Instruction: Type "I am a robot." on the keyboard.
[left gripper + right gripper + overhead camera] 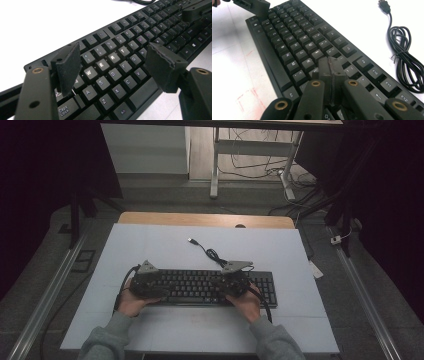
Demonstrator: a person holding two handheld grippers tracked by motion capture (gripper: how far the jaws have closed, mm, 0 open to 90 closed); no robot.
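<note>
Hovering over a black keyboard (210, 287) near the front edge of the table (150, 245), both grippers poised above the keys. Lying with its long axis running left to right along that front edge, closer to the right side than the left, directly beneath both tools.

Holding the left gripper (113, 67) with jaws standing wide apart and nothing between them, straddling the letter rows around W, E, R, D and C from above, not touching a key so far as can be told. Pointing the right gripper (329, 67) down with pads pressed flat together, gripping nothing, its tip sitting over the keys on the right half of the letter block, near the punctuation; contact hard to judge. Likely pressing or about to press a key with that closed tip, so the right one being the working tool here.

Lying farther back, toward the table's far edge, a coiled black cable (404, 57) ending in a loose USB plug (191, 240), well clear of both tools. Blocking nothing on the way down to the keys.
</note>
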